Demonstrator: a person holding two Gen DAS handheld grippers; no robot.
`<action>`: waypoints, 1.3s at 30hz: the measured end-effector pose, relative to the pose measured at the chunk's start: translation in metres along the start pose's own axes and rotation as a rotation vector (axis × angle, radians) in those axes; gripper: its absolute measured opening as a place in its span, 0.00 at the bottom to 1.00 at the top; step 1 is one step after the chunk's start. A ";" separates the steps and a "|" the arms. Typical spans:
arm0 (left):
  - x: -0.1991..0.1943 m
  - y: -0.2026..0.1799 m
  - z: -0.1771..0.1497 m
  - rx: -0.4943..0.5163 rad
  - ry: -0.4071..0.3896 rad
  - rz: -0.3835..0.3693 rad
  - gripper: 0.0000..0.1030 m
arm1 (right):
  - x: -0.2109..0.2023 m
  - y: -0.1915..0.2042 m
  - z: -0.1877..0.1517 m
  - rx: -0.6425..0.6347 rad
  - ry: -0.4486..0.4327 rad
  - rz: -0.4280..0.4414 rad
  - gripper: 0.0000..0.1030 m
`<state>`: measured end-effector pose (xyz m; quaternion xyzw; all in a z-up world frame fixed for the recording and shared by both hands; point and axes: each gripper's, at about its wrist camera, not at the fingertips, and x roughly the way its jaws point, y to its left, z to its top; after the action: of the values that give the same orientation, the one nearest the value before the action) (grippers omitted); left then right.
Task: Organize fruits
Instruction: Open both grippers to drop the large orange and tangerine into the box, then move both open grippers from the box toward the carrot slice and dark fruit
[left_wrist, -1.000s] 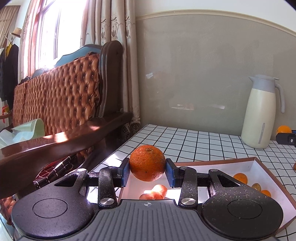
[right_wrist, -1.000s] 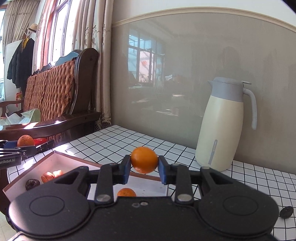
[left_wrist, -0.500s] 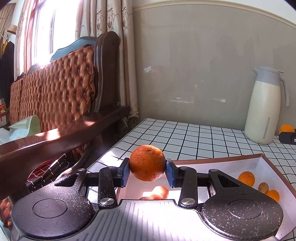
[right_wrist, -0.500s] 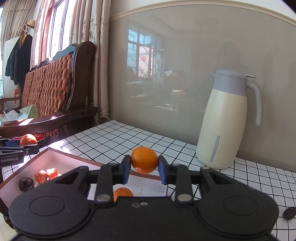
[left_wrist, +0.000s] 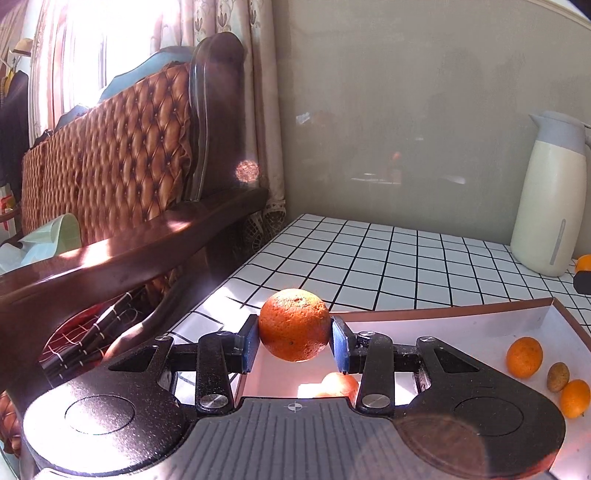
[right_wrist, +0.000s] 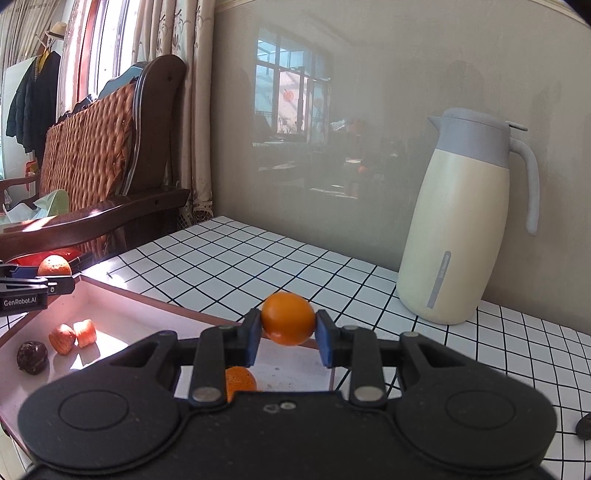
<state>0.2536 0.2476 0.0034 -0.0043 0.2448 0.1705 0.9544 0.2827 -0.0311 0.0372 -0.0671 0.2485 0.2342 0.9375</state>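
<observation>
Both grippers have drifted a little to the left and nearer the wall since the earlier frames, so the jug (right_wrist: 465, 221) sits further right in each view, and each fruit is held as before. Left gripper (left_wrist: 294, 345): its blue fingers (left_wrist: 252, 343) pinch a rough-skinned orange (left_wrist: 294, 325) from both sides, clear of the surface (left_wrist: 369, 266), over the near-left corner of the tray (left_wrist: 461, 310). Right gripper (right_wrist: 288, 334): its fingers pinch a smaller, smooth orange (right_wrist: 288, 318) over the tray's far rim, toward the jug.

What the next move turns on is that each fruit hangs above the tray floor, not on it. Two small oranges (left_wrist: 523, 357) and a brownish fruit (left_wrist: 557, 376) lie on the tray's right side; two carrot-like pieces (right_wrist: 72, 335) and a dark fruit (right_wrist: 32, 356) lie on its left. Judging by that grouping, the right gripper is nearer the orange cluster, and a straight drop would land beside another orange (right_wrist: 240, 382) below its fingers.
</observation>
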 end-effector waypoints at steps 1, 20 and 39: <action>0.002 -0.001 0.000 -0.001 0.003 -0.005 0.39 | 0.003 0.000 0.000 0.000 0.005 0.001 0.22; -0.015 -0.009 0.005 0.008 -0.066 -0.011 1.00 | 0.006 -0.009 -0.006 -0.012 -0.024 -0.037 0.94; -0.054 -0.026 -0.001 -0.008 -0.101 -0.045 1.00 | -0.027 -0.012 -0.006 -0.003 -0.043 -0.031 0.94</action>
<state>0.2175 0.2052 0.0254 -0.0049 0.1953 0.1500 0.9692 0.2650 -0.0537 0.0455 -0.0672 0.2271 0.2215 0.9459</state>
